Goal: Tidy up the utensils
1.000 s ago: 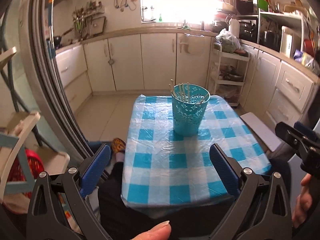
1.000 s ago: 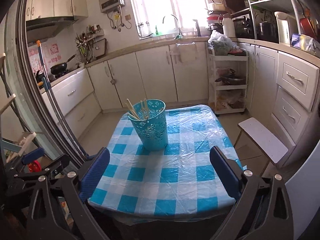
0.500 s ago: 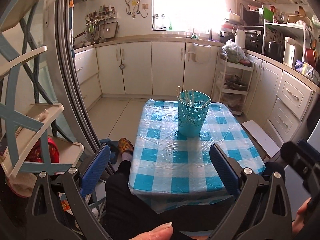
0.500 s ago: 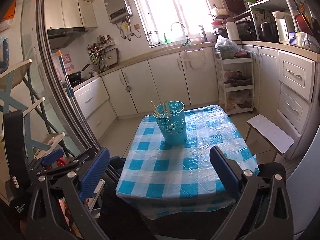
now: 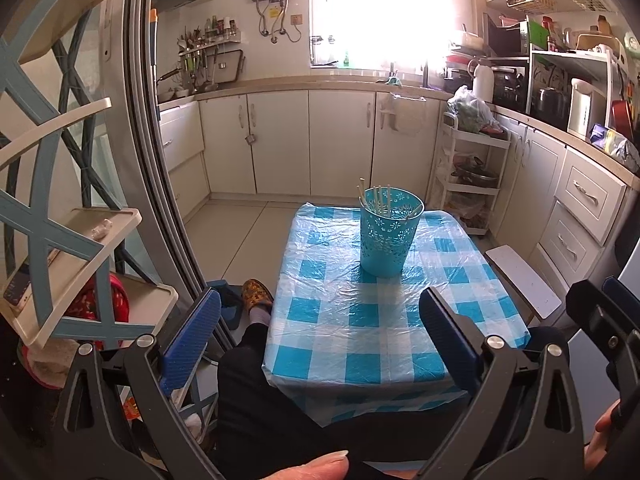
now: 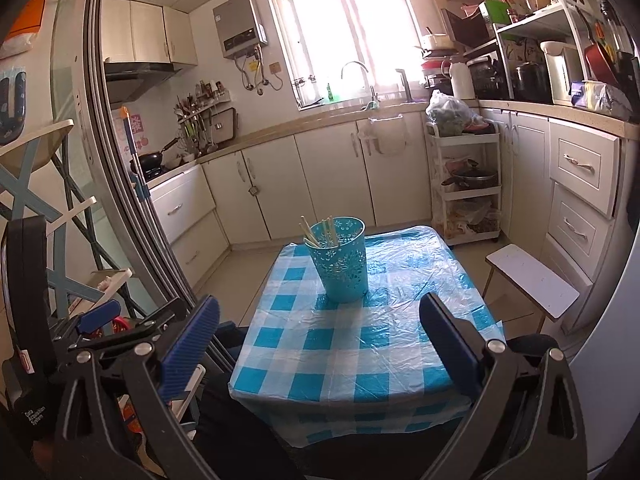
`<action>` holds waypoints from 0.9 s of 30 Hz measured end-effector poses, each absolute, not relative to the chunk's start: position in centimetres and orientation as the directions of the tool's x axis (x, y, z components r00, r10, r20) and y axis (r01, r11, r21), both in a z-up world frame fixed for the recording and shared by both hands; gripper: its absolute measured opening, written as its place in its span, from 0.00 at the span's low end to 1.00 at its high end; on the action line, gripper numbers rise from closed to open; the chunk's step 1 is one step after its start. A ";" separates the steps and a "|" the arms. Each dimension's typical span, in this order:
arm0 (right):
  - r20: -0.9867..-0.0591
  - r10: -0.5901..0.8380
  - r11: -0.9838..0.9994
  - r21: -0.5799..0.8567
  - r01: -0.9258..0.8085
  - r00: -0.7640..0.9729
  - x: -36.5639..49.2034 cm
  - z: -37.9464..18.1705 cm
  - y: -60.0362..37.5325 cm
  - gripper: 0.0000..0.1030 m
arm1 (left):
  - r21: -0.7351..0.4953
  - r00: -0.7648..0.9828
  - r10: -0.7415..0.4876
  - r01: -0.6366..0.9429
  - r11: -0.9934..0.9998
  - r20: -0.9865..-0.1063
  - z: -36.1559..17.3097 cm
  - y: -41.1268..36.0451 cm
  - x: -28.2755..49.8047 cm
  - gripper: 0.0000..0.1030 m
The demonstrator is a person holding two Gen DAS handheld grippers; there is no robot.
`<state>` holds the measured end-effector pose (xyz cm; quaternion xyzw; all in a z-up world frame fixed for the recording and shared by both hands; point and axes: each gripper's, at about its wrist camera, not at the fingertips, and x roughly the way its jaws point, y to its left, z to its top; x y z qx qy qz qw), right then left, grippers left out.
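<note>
Both tongs, left [image 5: 320,340] and right [image 6: 320,340], gape wide and empty short of the table [image 6: 340,364], where light, stiff, slippery chopsticks [image 5: 378,200], bamboo we think, stand in the cup [image 5: 386,232]; we'd pinch their upper ends.
</note>
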<state>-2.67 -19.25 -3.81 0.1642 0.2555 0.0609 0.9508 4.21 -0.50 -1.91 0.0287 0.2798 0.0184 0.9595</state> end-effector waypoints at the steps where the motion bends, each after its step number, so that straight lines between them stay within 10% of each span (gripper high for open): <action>1: -0.465 0.200 0.938 0.344 -0.032 0.862 -2.7 -3.8 -19.3 0.93 | 0.065 0.844 0.052 -0.020 0.998 -0.534 -1.9 -0.5 4.1 0.93; 27: -0.469 0.197 0.944 0.327 -0.038 0.861 -3.1 -3.5 -19.0 0.93 | 0.064 0.847 0.060 -0.031 0.997 -0.528 -1.8 -0.1 3.6 0.93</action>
